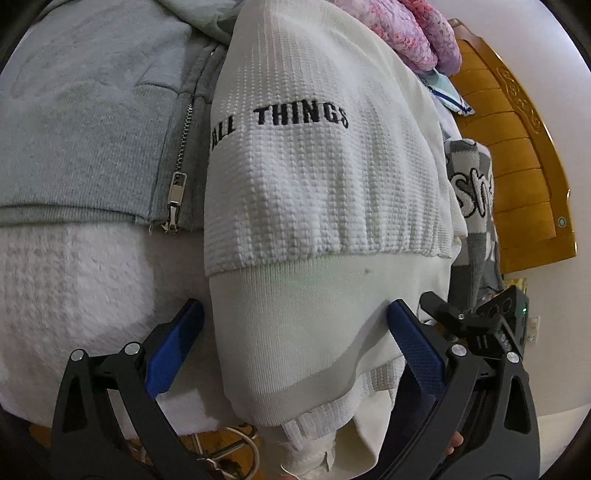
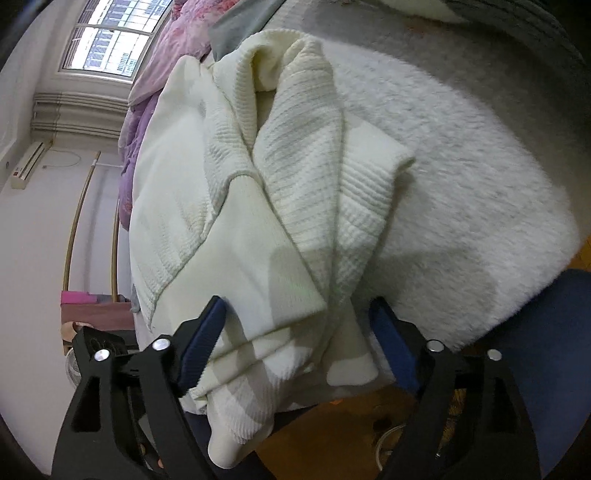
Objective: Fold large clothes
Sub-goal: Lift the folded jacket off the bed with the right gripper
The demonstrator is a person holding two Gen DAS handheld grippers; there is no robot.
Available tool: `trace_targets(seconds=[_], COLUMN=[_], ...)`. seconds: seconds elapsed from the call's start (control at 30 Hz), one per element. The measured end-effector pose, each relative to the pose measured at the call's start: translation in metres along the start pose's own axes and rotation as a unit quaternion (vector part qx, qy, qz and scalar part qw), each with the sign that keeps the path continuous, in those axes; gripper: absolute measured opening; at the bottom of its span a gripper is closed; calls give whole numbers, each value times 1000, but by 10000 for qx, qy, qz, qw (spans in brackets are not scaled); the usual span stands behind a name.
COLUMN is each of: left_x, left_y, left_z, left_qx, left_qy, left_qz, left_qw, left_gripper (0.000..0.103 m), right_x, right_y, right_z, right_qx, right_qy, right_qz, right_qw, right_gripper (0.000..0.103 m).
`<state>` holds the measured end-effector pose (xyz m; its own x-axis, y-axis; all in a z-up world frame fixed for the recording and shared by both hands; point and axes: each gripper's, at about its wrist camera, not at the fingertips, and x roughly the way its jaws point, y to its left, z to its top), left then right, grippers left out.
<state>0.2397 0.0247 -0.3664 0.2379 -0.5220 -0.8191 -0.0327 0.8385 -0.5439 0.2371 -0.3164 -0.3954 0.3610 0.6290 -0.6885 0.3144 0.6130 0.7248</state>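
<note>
A cream knit sweater [image 1: 314, 192] with black "ALL THINGS" lettering lies partly folded on a white fluffy blanket [image 1: 74, 280]. Its ribbed hem and smooth band hang toward me. My left gripper [image 1: 295, 314] is open, its blue pads on either side of the smooth band. In the right wrist view the same sweater [image 2: 280, 192] shows its folded sleeves and cuffs draping over the bed edge. My right gripper [image 2: 299, 314] is open, its blue pads straddling the hanging cuff layers. The other gripper [image 1: 480, 317] shows at the left view's right edge.
A grey zip hoodie [image 1: 92, 129] lies left of the sweater. A pink fuzzy garment [image 1: 417, 33] and a grey patterned garment [image 1: 476, 206] lie beyond. A wooden headboard [image 1: 517, 147] stands at right. A purple quilt [image 2: 147, 92] and window [image 2: 110, 40] are far left. Wood floor [image 2: 332, 435] lies below.
</note>
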Motion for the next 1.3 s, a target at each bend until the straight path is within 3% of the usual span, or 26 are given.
trace_targets(seconds=[0.17,0.3,0.37,0.4,0.47,0.53,0.6,0.67,0.73,0.77,0.83,0.97,1.1,1.2,1.3], left_x=[3,4,4,4,4,5,5,5,4,4,4,2,-8,-32,-50], left_y=[1,2,1,2,1,1,1,0,0,0,1,1,2,-1,1], left_z=[2,3,3,3,4,4,3,3,3,3,3,4,4,10,31], left_qx=[-10,-5,15,7,-25,-18,-5,9,24,24,-32,4,-10,112,60], left_qy=[92,117,139,150,158,154,148,155,173,178,181,233,197,-59,-307], left_qz=[-8,11,17,2,-34,-25,-7,-4,-30,-46,-82,-125,-208,-232,-235], left_qw=[10000,9999,9999,9999,9999,9999,9999,9999,9998,9998,9998,9997,9996,9997,9992], left_gripper=[99,99,99,99,99,99,99,99,99,99,99,99,99,99,99], right_x=[-1,-2,-1,-1,1,2,11,19,21,20,15,4,11,-3,-16], right_y=[-2,-23,-30,-32,-29,-19,-24,-33,-33,-33,-34,-29,-28,-6,5], right_z=[-3,-16,-14,-13,-11,-7,-6,-5,-6,-6,-7,-9,-4,-5,-4], right_qx=[-43,463,693,798,957,747,1014,1380,1315,1284,1272,1105,1012,508,311], right_qy=[288,569,487,489,455,420,336,184,109,111,181,266,226,9,-34], right_qz=[167,801,1115,1336,1880,1750,1622,1818,1860,1863,1757,1413,1538,1377,1526], right_qw=[9994,9941,9901,9866,9764,9808,9810,9734,9736,9740,9760,9834,9826,9892,9878], right_gripper=[81,74,66,56,53,53,54,55,55,53,38,36,20,18,18])
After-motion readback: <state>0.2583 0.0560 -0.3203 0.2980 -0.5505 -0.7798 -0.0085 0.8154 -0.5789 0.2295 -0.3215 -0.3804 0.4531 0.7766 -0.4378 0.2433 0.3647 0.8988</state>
